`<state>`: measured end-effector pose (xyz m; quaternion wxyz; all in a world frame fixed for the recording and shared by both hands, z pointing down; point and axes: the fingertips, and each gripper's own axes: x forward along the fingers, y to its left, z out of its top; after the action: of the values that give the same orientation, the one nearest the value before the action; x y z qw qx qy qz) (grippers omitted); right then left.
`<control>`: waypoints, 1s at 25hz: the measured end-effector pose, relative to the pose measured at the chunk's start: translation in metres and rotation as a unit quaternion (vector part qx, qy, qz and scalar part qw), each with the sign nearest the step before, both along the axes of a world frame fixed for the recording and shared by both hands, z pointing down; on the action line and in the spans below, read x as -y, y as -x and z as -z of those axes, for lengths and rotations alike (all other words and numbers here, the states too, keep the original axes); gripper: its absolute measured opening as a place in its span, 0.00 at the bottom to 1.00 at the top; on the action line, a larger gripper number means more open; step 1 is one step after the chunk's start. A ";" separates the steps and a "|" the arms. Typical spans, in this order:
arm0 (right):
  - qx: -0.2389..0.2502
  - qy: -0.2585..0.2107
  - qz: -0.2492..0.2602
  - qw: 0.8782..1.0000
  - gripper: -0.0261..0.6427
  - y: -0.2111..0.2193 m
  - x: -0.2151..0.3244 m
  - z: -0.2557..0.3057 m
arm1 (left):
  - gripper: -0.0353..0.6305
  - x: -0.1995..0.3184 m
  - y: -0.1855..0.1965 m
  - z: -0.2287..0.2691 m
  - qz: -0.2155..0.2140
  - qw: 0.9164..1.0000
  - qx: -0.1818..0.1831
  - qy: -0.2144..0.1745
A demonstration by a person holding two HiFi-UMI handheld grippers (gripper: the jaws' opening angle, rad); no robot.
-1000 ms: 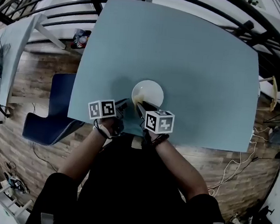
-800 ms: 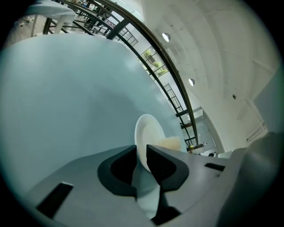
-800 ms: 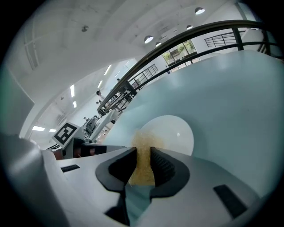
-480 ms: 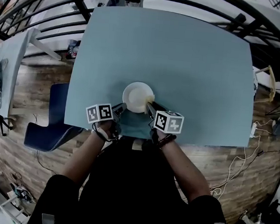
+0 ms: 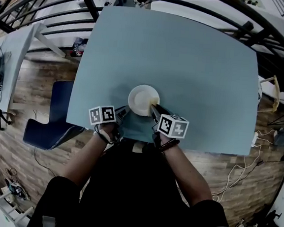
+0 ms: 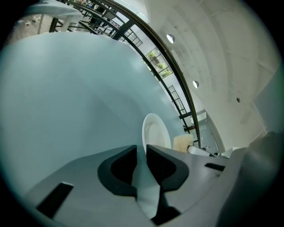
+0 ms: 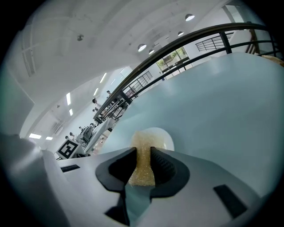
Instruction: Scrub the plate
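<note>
— What is taking up most of the head view?

— A pale blue table (image 5: 185, 65) is filling the middle of it, standing on a wooden floor (image 5: 31, 81). A dark blue chair (image 5: 52, 122) is sitting at the table's left edge, near the person's left arm.

— And where is the plate lying?

— The round white plate (image 5: 143, 100) is resting on the table near its front edge, just ahead of both grippers. It is also showing in the left gripper view (image 6: 156, 133) and the right gripper view (image 7: 166, 138).

— What is the left gripper doing?

— The left gripper (image 5: 124, 112) is reaching in at the plate's near-left side. In its own view (image 6: 142, 159) the jaws are standing almost together, and they seem to be pinching the plate's near rim.

— And the right one?

— The right gripper (image 5: 153, 109) is coming in from the near-right side. Its jaws (image 7: 143, 166) are clamping a coarse yellowish sponge (image 7: 143, 159), whose far end is sticking out past the jaw tips and lying against the plate's surface. From the left gripper view the sponge (image 6: 182, 142) is showing just beside the plate's rim.
</note>
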<state>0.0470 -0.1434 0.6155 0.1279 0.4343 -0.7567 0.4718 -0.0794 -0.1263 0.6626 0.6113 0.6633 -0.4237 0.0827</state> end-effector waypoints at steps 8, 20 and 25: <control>0.006 0.014 0.089 0.996 0.19 0.080 -0.023 -0.008 | 0.17 0.001 0.007 0.010 0.026 0.998 -0.049 -0.003; -0.011 0.013 0.084 0.996 0.19 0.059 -0.033 -0.015 | 0.17 -0.003 0.005 0.001 0.022 0.999 -0.038 0.010; -0.010 0.014 0.052 0.998 0.19 0.023 -0.030 -0.012 | 0.17 -0.008 -0.005 0.006 0.026 0.999 -0.041 0.010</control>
<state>0.0240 -0.1131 0.6273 0.1660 0.3969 -0.7705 0.4703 -0.0748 -0.1186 0.6565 0.6366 0.6490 -0.4142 0.0438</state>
